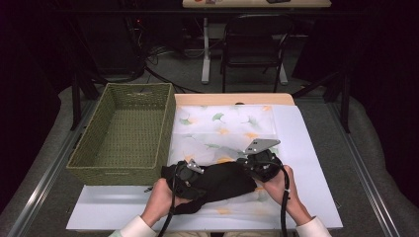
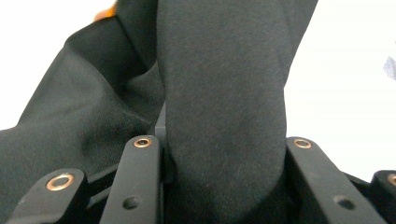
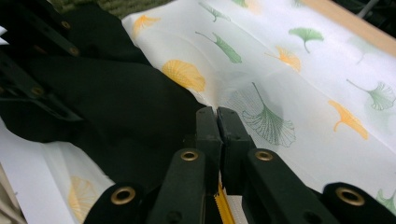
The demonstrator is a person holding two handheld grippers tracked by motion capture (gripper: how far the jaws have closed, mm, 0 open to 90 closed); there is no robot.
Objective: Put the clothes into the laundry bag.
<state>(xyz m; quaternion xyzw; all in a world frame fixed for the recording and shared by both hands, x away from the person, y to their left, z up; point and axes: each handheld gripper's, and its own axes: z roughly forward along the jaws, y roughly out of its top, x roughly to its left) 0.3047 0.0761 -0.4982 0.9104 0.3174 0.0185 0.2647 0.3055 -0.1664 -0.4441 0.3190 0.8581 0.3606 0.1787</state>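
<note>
Bright overhead light on the table, dark surroundings; left gripper view overexposed white, close cloth soft and blurred

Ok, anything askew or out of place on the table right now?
Nothing looks damaged or spilled. The black garment lies bunched on the leaf-print cloth, with a fold between the jaws of the left gripper. The right gripper is shut at the garment's edge. The woven basket sits square beside the cloth.
</note>
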